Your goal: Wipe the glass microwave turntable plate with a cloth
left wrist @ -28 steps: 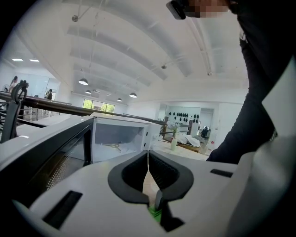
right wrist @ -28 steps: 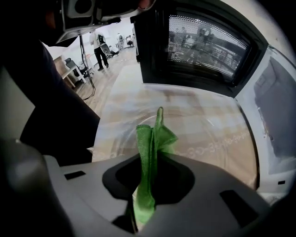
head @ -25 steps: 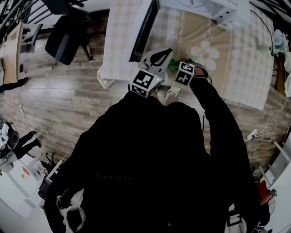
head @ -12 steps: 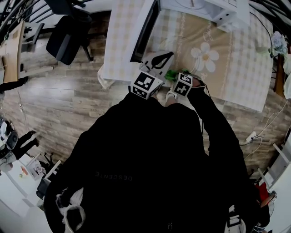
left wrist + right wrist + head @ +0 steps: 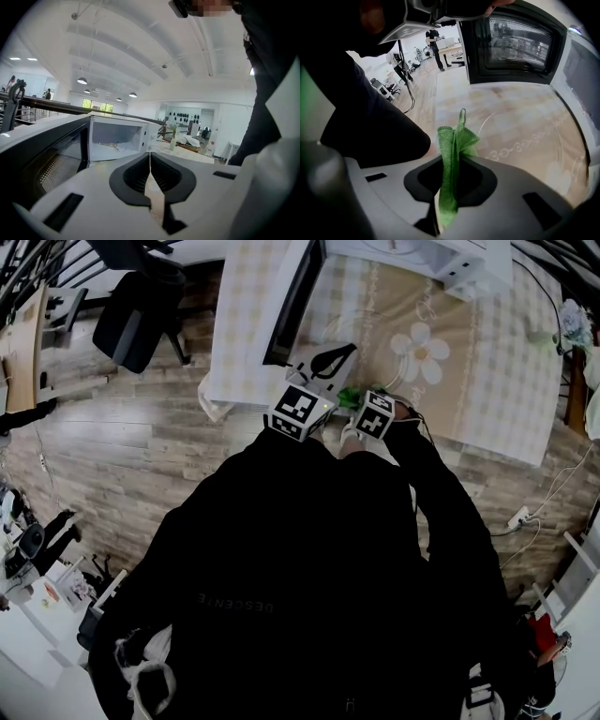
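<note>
My right gripper (image 5: 451,161) is shut on a folded green cloth (image 5: 452,145), whose end sticks up past the jaws. In the head view the cloth (image 5: 349,396) shows at the table's near edge, between the two marker cubes. A faint curved glassy line (image 5: 490,121), perhaps the turntable plate's rim, lies over the tablecloth ahead of the cloth. My left gripper (image 5: 150,157) has its jaws closed tip to tip and nothing shows clearly between them. It is raised and faces the open microwave (image 5: 115,140). In the head view the left gripper (image 5: 328,360) sits just left of the right gripper (image 5: 361,401).
The microwave door (image 5: 511,47) hangs open on the left side of the table (image 5: 487,381), which has a beige flowered cloth. A black office chair (image 5: 136,315) stands on the wooden floor to the left. A cable and power strip (image 5: 520,517) lie on the floor at right.
My right gripper with the green cloth has drawn back toward me and closer to the left gripper. The left gripper has hardly moved.
</note>
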`<state>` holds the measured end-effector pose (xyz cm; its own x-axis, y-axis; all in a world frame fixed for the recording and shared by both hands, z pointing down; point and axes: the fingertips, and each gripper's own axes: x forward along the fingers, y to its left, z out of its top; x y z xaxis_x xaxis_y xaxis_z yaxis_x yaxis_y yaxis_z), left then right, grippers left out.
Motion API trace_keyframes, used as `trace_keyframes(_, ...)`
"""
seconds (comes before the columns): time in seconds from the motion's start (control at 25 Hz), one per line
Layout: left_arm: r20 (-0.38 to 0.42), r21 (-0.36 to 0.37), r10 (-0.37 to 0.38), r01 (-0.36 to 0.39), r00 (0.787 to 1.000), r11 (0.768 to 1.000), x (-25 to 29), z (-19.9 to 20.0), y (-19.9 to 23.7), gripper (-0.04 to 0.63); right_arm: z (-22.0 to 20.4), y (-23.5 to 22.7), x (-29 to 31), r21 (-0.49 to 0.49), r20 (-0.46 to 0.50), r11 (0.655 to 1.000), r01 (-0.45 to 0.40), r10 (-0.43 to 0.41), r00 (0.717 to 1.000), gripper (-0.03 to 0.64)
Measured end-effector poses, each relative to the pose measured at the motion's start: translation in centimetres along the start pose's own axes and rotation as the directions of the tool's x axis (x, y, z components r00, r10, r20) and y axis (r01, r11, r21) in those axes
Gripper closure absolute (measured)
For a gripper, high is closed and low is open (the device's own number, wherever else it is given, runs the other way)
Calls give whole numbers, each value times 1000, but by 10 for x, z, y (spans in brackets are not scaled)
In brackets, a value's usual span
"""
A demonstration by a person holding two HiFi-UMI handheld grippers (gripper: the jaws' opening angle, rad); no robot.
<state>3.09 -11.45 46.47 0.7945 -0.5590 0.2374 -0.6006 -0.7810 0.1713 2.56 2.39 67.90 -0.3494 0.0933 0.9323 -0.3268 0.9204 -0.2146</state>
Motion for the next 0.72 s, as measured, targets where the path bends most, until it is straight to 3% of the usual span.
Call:
trace_keyframes(0.2,-6,8,1,-1,1000,1000,2,2,-2,574,-4,10,-1,-16,5,1000,-20,20,1000,554)
trace_keyframes(0.32,-11,9,4,-4,1000,1000,4,1,-1,574,-3,6,-11,22,38,999,-31,30,999,552)
trace_keyframes(0.72,9,21,-2,2,1000,1000,21,15,-2,574,-16,-70,-58,125,99,990,63,-76,992,551)
